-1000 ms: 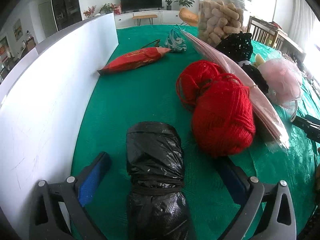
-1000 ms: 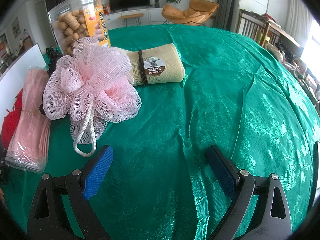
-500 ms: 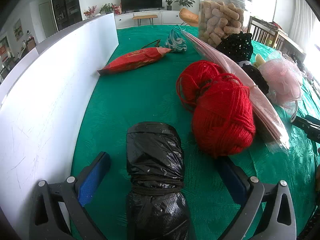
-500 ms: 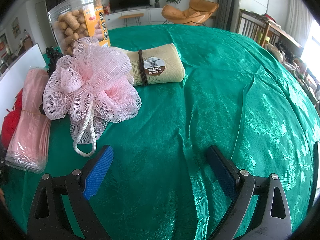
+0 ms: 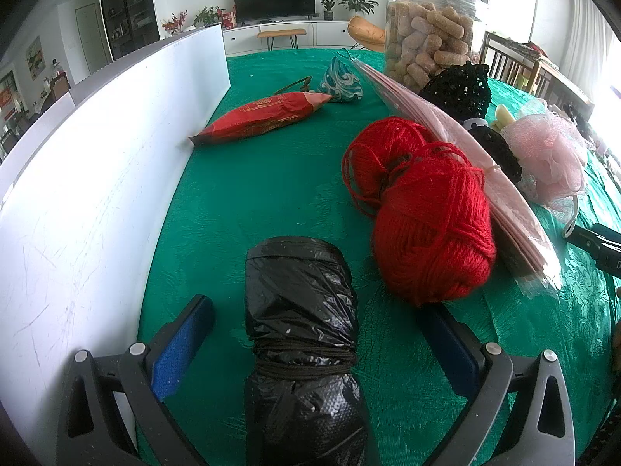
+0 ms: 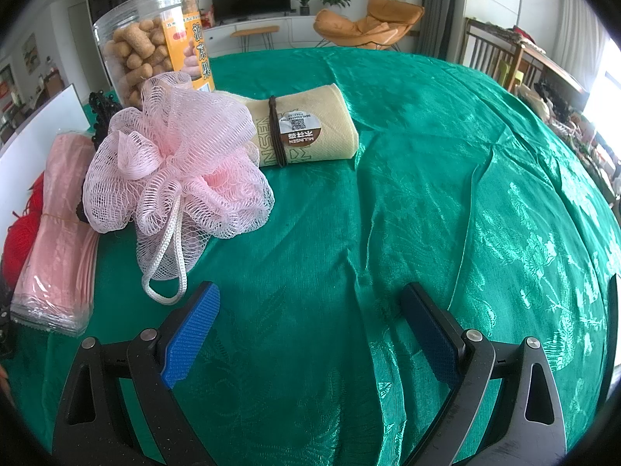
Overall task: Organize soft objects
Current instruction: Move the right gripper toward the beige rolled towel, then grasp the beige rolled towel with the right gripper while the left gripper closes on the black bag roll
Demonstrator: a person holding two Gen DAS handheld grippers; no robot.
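A black plastic-bag roll (image 5: 299,310), tied with dark cord, lies on the green tablecloth (image 5: 252,194) between the fingers of my left gripper (image 5: 316,306), which is open and clear of it on both sides. Right of it sit a red yarn ball (image 5: 431,213) and a flat pink pack (image 5: 465,155). My right gripper (image 6: 310,291) is open over bare cloth with nothing between its fingers. A pink mesh pouf (image 6: 174,167) lies ahead to its left, its white loop near the left fingertip. Behind the pouf rests a rolled yellow towel (image 6: 306,132).
A white board (image 5: 77,174) walls the left side. A red snack packet (image 5: 264,116) and a teal pouch (image 5: 343,81) lie farther back. A clear snack jar (image 6: 151,54) and a black crochet piece (image 5: 458,89) stand behind the soft items. Green cloth (image 6: 465,194) stretches right.
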